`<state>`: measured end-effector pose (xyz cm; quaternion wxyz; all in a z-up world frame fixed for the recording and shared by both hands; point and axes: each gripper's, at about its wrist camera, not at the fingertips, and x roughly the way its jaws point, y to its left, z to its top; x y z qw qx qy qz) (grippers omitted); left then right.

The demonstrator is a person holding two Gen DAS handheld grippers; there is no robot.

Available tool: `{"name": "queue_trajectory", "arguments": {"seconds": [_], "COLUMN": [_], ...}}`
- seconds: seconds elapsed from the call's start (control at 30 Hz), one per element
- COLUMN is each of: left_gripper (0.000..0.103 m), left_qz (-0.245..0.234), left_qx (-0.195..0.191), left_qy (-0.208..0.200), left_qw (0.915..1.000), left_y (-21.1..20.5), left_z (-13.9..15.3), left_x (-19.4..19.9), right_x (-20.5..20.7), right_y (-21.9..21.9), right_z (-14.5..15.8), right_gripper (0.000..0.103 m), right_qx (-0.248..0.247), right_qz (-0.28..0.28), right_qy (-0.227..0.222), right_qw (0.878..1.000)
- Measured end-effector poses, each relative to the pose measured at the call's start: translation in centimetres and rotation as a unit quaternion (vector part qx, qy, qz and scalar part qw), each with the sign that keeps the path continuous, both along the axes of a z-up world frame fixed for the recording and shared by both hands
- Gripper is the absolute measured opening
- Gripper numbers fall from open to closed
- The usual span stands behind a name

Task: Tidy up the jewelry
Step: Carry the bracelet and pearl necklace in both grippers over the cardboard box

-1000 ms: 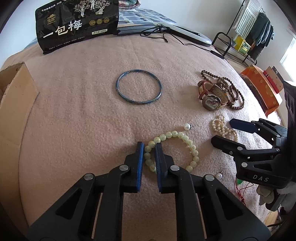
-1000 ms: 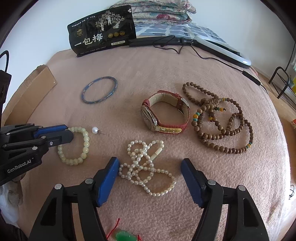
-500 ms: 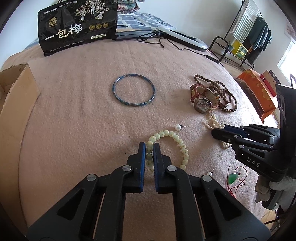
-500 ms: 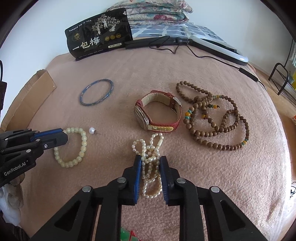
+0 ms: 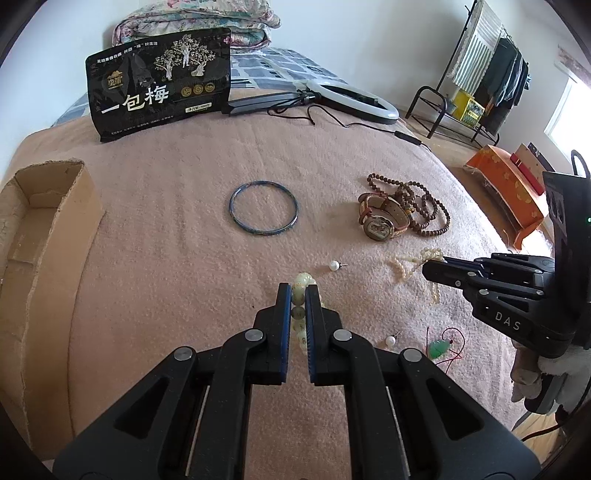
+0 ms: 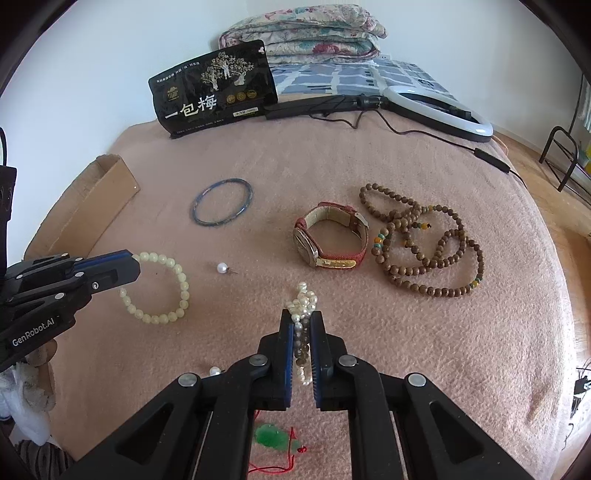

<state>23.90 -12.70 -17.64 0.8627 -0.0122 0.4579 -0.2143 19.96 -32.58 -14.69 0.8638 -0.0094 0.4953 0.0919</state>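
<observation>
My left gripper (image 5: 296,291) is shut on the pale green bead bracelet (image 5: 301,283), which hangs from it as a ring in the right wrist view (image 6: 162,290). My right gripper (image 6: 301,319) is shut on the white pearl necklace (image 6: 303,301), lifted in a bunch; it also shows in the left wrist view (image 5: 410,264). On the pink blanket lie a blue bangle (image 5: 263,211), a red-strap watch (image 6: 330,240), brown wooden bead strands (image 6: 428,243), two pearl earrings (image 6: 221,267) (image 5: 390,340) and a green pendant on red cord (image 6: 275,437).
An open cardboard box (image 5: 40,236) stands at the left edge of the blanket. A black snack bag (image 5: 159,85), a ring light (image 5: 354,99) with cable and folded quilts (image 6: 303,33) lie at the back. An orange box (image 5: 506,188) sits on the floor to the right.
Both grippers have risen with their loads. The right gripper closed on the pearl necklace and lifted it; the left gripper lifted the green bracelet off the blanket.
</observation>
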Motion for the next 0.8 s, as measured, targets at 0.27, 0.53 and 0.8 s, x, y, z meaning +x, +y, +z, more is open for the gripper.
{"name": "queue_trajectory", "arguments": {"seconds": [0.27, 0.53, 0.8], "left_gripper": [0.005, 0.005, 0.005], "left_qz": [0.012, 0.036, 0.067], "left_qx": [-0.010, -0.032, -0.041], "left_qy": [-0.018, -0.038, -0.059], "left_qw": [0.9997, 0.9981, 0.9952], "left_y": [1.6, 4.5, 8.9], "left_z": [2.1, 4.6, 6.6], "left_x": [-1.2, -2.3, -3.4], "right_x": [-1.0, -1.7, -1.7], "right_y": [0.8, 3.1, 7.1], "right_z": [2.7, 5.8, 8.1], "right_gripper": [0.005, 0.005, 0.005], "right_qx": [0.006, 0.008, 0.011], "right_qz": [0.005, 0.028, 0.063], "right_qy": [-0.018, -0.043, -0.063], "right_qw": [1.000, 0.999, 0.996]}}
